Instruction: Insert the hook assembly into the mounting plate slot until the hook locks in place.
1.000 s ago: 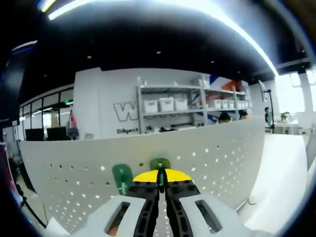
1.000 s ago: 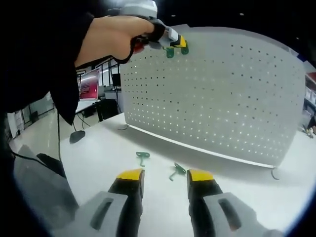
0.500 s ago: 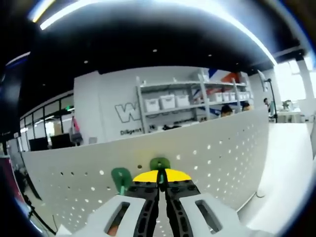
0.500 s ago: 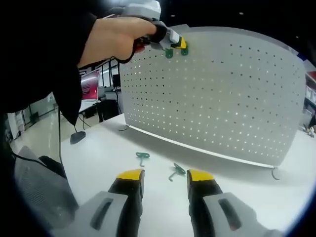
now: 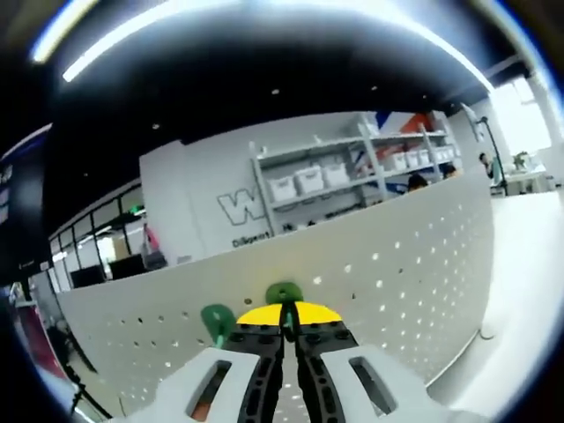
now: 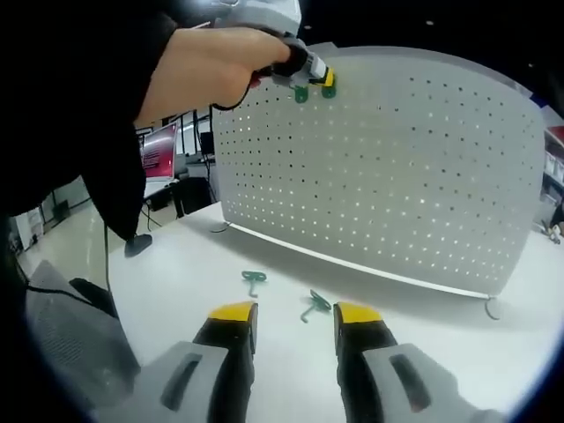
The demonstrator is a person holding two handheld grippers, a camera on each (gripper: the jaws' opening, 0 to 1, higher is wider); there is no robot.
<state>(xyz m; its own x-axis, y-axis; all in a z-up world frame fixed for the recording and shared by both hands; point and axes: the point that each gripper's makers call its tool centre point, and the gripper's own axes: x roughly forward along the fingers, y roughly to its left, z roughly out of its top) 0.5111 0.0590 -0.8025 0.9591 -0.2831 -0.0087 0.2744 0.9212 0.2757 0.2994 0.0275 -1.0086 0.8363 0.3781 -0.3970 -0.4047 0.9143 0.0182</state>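
Note:
A white perforated mounting plate [image 6: 397,176] stands upright on the white table [image 6: 176,282]. In the left gripper view my left gripper [image 5: 285,319] is shut on a green hook [image 5: 284,294] pressed against the plate [image 5: 414,273] near its top edge. A second green hook [image 5: 218,321] sits in the plate just to its left. From the right gripper view, a person's hand holds that left gripper [image 6: 313,81] at the plate's upper left, with both green hooks [image 6: 301,93] at its tip. My right gripper [image 6: 291,315] is open above the table. Two loose green hooks [image 6: 254,279] [image 6: 315,305] lie ahead of it.
The plate rests on small feet [image 6: 490,308] at its base. A dark sleeve [image 6: 88,97] fills the upper left of the right gripper view. Shelving with white bins [image 5: 308,181] stands beyond the plate. A red monitor [image 6: 159,152] sits at the far left.
The left gripper has tilted and shifted slightly along the plate's top edge, hook still in its jaws. The right gripper and the loose hooks have not moved.

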